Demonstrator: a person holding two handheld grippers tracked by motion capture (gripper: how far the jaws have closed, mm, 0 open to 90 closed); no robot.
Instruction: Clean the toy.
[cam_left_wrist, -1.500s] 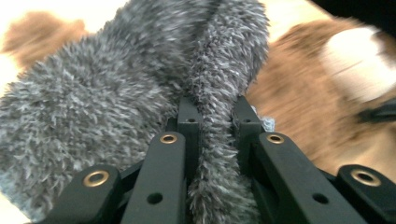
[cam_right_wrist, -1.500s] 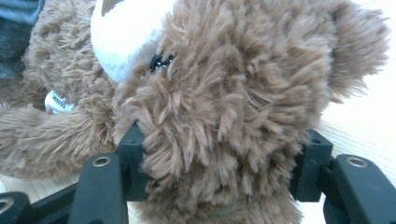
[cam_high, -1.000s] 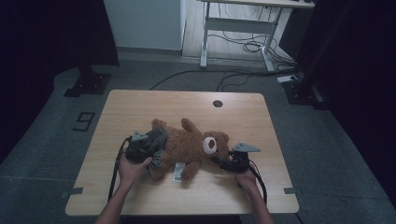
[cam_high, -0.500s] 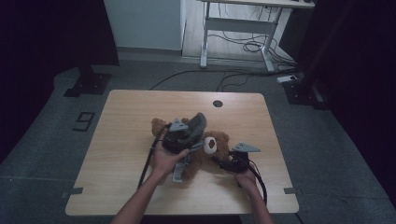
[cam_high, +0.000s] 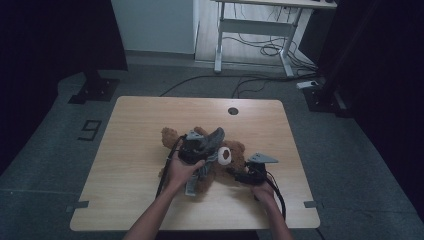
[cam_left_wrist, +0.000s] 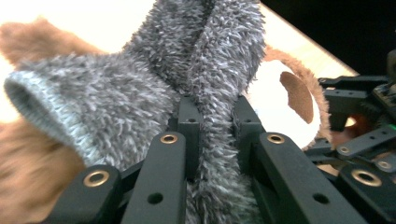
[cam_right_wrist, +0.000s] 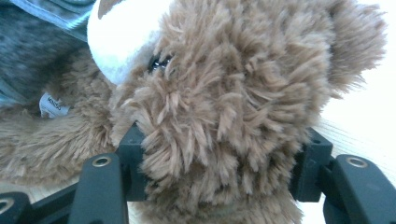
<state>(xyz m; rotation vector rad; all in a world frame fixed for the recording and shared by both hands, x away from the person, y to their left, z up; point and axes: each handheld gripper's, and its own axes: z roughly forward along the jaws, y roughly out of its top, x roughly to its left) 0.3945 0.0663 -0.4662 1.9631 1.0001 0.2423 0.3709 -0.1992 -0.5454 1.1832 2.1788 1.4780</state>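
A brown teddy bear (cam_high: 239, 161) lies on the wooden table (cam_high: 145, 125), its white muzzle (cam_high: 225, 155) facing up. A grey fuzzy garment (cam_high: 214, 137) is draped over its middle. My left gripper (cam_high: 206, 146) hovers over the bear's body, shut on a fold of that grey garment (cam_left_wrist: 140, 84), with the left gripper's jaws (cam_left_wrist: 215, 116) pinching the pile close together. My right gripper (cam_high: 239, 173) sits at the bear's right side. Its jaws (cam_right_wrist: 219, 163) are shut on the bear's head (cam_right_wrist: 233, 93), fur bulging between them. The bear's body under the garment is hidden.
A white label (cam_high: 192, 186) hangs from the bear toward the front edge. A round cable hole (cam_high: 233, 110) sits at the table's far edge. Beyond the table stand a white desk frame (cam_high: 255, 30), floor cables (cam_high: 265, 50) and dark stand bases (cam_high: 95, 90).
My left hand has carried the grey garment to the right, from the bear's left end to over its middle near the head. The right gripper has stayed on the head.
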